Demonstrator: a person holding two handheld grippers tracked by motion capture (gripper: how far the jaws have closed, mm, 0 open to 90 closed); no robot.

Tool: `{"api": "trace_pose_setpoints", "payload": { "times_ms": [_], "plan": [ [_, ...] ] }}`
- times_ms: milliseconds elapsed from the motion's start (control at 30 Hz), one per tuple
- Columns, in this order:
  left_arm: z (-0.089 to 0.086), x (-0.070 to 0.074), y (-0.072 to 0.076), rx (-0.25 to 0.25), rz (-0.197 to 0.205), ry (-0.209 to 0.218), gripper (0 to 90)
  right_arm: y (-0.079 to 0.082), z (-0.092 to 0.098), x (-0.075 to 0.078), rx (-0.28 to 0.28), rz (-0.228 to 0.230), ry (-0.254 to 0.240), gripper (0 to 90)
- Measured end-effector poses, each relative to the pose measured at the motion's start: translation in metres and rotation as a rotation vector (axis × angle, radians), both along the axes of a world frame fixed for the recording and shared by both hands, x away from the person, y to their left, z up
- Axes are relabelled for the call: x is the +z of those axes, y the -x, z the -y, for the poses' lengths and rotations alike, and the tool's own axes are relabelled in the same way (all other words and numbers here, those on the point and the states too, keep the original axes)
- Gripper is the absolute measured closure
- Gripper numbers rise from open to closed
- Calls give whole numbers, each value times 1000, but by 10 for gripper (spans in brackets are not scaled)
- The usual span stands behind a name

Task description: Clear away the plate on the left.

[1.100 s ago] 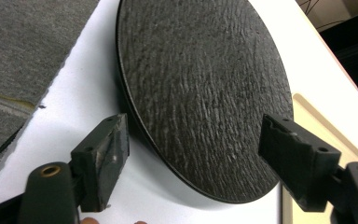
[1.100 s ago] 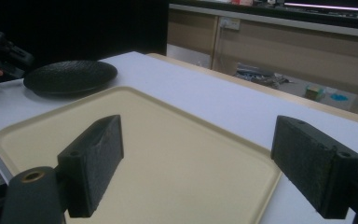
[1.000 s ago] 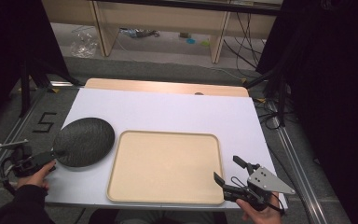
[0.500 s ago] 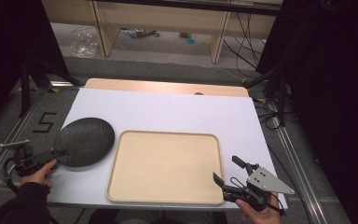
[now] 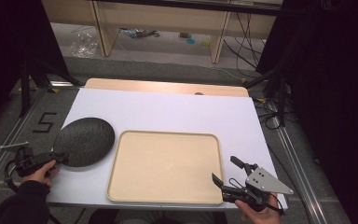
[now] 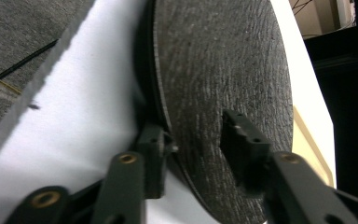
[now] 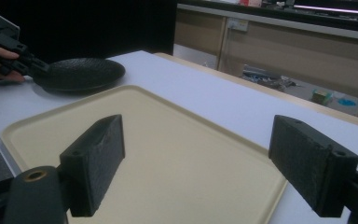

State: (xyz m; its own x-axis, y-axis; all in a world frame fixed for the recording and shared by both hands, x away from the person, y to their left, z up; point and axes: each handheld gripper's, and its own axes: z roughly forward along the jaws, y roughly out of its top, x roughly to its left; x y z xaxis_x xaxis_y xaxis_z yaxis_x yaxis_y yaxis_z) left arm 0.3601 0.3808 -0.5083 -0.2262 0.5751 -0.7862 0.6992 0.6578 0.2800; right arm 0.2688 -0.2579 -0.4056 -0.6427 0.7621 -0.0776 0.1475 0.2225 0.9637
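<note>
Now plate (image 6: 223, 88) between left gripper (image 6: 198, 140) jaws

Left hand-held gripper (image 5: 58, 157) half-closed; right hand-held gripper (image 5: 225, 172) spread wide.

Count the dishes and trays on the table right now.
2. A dark round plate at the table's left edge, its rim between the left tongs. A beige tray, empty, to the plate's right, with the right tongs open at its near right corner.
</note>
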Motion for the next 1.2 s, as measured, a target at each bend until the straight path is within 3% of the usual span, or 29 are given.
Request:
{"api": "trace_pose_setpoints", "payload": {
  "times_ms": [167, 233, 300, 333, 567, 767, 900, 1000, 1167, 1200],
  "plan": [
    [-1, -2, 0, 5, 0, 18, 673, 0, -1, 0, 12, -1, 9, 194],
    [-3, -4, 0, 12, 1, 38, 701, 2, -2, 1, 14, -33, 4, 194],
    [-4, -6, 0, 19, -3, 50, 726, 2, -2, 0, 21, -33, -1, 194],
    [-4, -6, 0, 18, 0, 59, 737, 0, -1, 0, 18, -1, 9, 195],
    [-6, -7, 0, 17, -1, 64, 751, 1, -2, 0, 29, -28, 15, 195],
    [-7, -1, 3, 32, 60, 94, 807, 0, -2, 0, 21, 0, 10, 195],
    [-6, 2, 4, 43, 89, 109, 835, 1, -3, 0, 22, -13, 5, 195],
    [-8, 0, 4, 63, 97, 160, 857, 1, -3, 0, 22, -15, 4, 195],
    [-6, 3, 3, 56, 114, 133, 862, 1, -3, 0, 28, -19, 10, 195],
    [-5, 5, 3, 51, 132, 107, 863, 1, -3, 0, 28, -20, 10, 195]
  ]
}}
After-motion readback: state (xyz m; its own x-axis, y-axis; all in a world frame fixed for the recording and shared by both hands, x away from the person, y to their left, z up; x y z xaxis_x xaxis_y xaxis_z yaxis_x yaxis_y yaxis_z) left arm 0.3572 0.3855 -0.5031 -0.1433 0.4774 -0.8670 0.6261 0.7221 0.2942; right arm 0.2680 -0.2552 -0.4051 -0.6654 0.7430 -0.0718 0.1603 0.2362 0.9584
